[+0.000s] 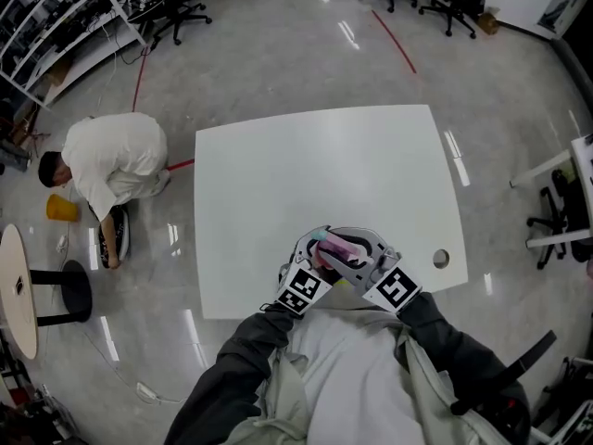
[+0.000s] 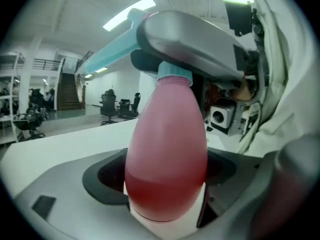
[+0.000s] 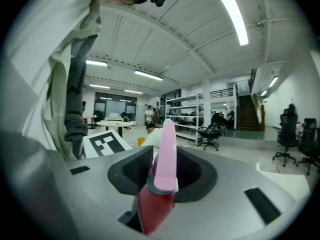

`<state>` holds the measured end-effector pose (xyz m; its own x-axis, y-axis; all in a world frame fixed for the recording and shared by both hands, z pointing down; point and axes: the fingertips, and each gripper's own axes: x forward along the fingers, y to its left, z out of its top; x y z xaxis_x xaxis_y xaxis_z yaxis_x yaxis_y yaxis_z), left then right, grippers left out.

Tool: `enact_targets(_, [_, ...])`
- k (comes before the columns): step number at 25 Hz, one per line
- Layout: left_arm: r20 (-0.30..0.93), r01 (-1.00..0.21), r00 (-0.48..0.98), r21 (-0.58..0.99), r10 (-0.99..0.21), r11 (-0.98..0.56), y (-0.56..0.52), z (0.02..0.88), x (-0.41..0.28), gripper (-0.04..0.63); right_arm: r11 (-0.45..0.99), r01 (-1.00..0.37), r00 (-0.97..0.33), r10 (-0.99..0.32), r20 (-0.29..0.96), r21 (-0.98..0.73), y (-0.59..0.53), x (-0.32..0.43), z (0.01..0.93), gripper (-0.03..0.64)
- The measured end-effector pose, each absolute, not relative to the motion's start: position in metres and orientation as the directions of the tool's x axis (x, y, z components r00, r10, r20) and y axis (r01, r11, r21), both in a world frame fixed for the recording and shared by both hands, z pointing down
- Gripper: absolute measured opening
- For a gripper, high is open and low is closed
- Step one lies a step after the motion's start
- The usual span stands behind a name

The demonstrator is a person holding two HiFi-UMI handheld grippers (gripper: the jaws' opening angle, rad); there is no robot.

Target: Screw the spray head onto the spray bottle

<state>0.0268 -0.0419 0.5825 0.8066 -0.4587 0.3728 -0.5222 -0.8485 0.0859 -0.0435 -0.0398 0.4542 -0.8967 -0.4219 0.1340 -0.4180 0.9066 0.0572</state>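
A pink spray bottle [image 2: 167,149] stands in my left gripper [image 2: 167,204], which is shut on its body. A teal collar and teal spray head [image 2: 115,46] sit on its neck. A grey jaw of my right gripper [image 2: 190,39] lies across the top of the head. In the right gripper view a pink part of the spray head [image 3: 166,154] and the red bottle [image 3: 155,209] rise between the jaws of my right gripper [image 3: 162,184], with dark gaps on both sides. In the head view both grippers [image 1: 315,248] [image 1: 366,253] hold the bottle [image 1: 338,247] close to the person's chest.
The white table [image 1: 324,174] has a small round hole [image 1: 441,259] near its front right corner. A person in white [image 1: 111,165] crouches on the floor to the left. Office chairs [image 1: 176,7] and shelving stand at the back.
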Motion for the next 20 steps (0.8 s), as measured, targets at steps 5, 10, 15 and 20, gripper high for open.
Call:
enact_targets(5, [0.216, -0.05, 0.976, 0.349, 0.028, -0.936, 0.024, 0.538, 0.043, 0.436, 0.98, -0.082, -0.996, -0.076, 0.041, -0.182, -0.008, -0.046, 0.419, 0.11])
enact_targets(10, [0.173, 0.076, 0.976, 0.316, 0.136, -0.946, 0.041, 0.511, 0.046, 0.436, 0.96, 0.158, -0.987, 0.157, -0.023, -0.232, 0.017, -0.04, 0.394, 0.11])
enact_targets(15, [0.193, -0.254, 0.96, 0.295, -0.203, -0.921, -0.017, 0.514, 0.038, 0.436, 0.966, -0.24, -0.97, -0.235, 0.06, -0.097, -0.035, -0.037, 0.401, 0.11])
enact_targets(20, [0.352, -0.581, 0.776, 0.078, -0.523, -0.81, -0.062, 0.527, 0.023, 0.434, 0.658, -0.749, -0.649, -0.752, 0.118, 0.073, -0.087, -0.005, 0.413, 0.11])
